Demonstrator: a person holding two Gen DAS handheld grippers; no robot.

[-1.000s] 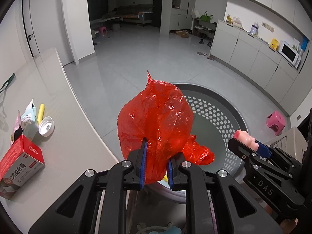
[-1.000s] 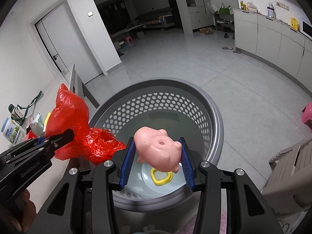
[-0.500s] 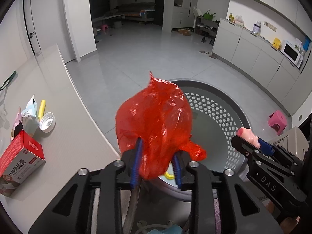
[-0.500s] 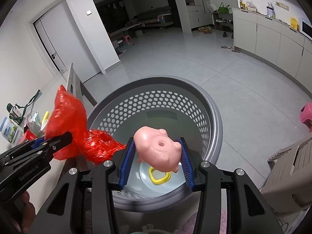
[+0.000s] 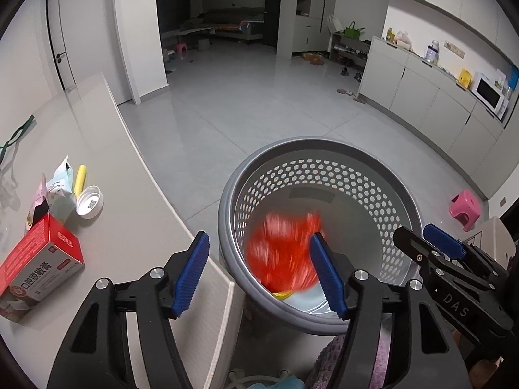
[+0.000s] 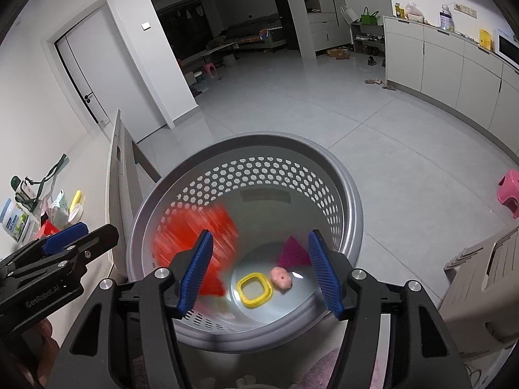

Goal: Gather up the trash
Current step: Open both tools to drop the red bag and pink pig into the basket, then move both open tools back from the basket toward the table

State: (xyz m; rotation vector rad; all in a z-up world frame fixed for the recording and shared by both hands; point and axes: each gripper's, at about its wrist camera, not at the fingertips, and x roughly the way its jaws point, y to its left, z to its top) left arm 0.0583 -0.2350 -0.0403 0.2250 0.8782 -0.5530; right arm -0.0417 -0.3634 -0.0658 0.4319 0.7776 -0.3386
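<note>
A grey perforated basket [image 5: 324,142] [image 6: 259,137] stands on the floor below both grippers. My left gripper [image 5: 259,243] hangs over its near rim with its jaws opening and nothing between them. A red plastic bag [image 5: 282,253] [image 6: 194,236], blurred, is falling inside the basket. My right gripper [image 6: 259,236] is also over the basket, its jaws opening and empty. The pink pig toy [image 6: 281,278] lies on the basket floor beside a yellow ring [image 6: 254,295] and a magenta scrap [image 6: 293,249].
A pale counter [image 5: 107,227] runs along the left, with a red box [image 5: 39,259], a white lid [image 5: 89,197], a yellow tube [image 5: 79,178] and small packets. A pink stool [image 5: 465,209] and white cabinets [image 5: 421,97] are at the right. A beige unit [image 6: 480,285] stands close right.
Both grippers have opened. The red bag left the left gripper and is dropping into the basket. The pig toy fell from the right gripper to the basket floor.
</note>
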